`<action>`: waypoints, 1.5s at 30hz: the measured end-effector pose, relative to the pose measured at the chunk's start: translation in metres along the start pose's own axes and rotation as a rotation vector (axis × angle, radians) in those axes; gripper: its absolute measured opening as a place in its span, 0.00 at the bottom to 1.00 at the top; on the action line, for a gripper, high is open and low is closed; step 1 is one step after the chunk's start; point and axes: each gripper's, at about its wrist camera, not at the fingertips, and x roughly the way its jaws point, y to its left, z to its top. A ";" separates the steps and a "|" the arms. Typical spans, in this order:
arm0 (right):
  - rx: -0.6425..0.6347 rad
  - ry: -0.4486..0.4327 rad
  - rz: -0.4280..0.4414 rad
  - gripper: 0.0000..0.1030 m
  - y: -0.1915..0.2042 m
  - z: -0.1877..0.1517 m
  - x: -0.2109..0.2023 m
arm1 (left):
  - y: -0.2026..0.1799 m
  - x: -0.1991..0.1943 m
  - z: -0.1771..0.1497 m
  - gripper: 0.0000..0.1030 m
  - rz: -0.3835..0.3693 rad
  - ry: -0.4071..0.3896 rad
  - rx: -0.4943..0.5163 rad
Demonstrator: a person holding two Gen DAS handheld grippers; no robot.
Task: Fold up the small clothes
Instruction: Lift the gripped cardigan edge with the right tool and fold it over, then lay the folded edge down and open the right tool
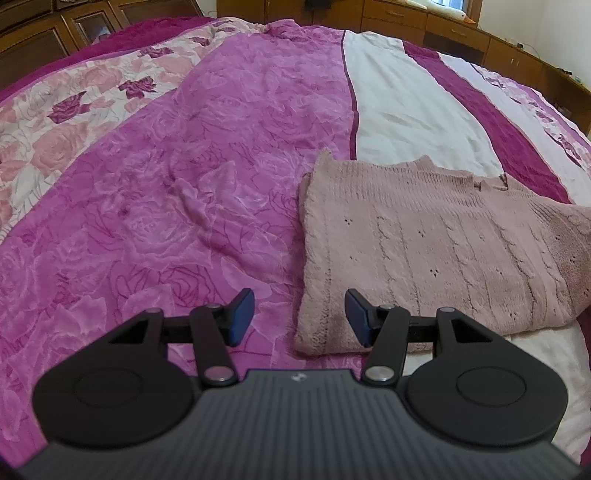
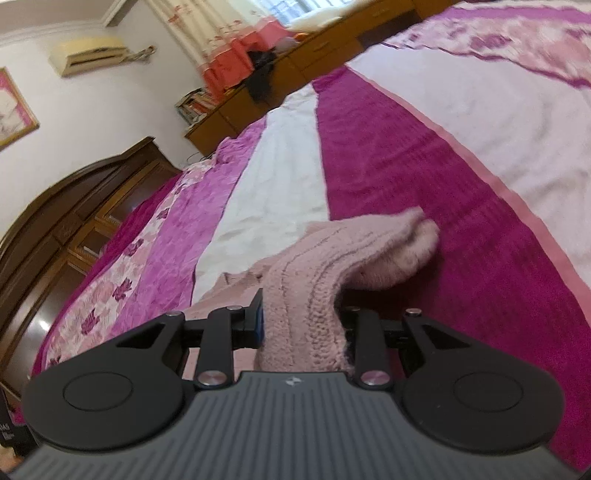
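Observation:
A pale pink knitted sweater (image 1: 436, 251) lies partly folded on the bed, its near left corner between my left fingers. My left gripper (image 1: 299, 317) is open and empty, hovering just above that corner. In the right wrist view my right gripper (image 2: 303, 325) is shut on a thick fold of the same sweater (image 2: 332, 266). The knit bunches between the jaws and is lifted off the bed, its far end drooping onto the dark magenta stripe. The right fingertip is hidden by the knit.
The bed is covered by a striped blanket (image 1: 184, 184) in pink rose print, cream and magenta. Wooden cabinets (image 1: 461, 33) line the far side. A dark wooden headboard (image 2: 74, 221) stands at the left in the right wrist view.

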 end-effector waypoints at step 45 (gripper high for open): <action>-0.397 0.313 0.153 0.58 0.249 -0.113 0.102 | 0.059 -0.024 0.032 0.54 -0.025 -0.130 -0.026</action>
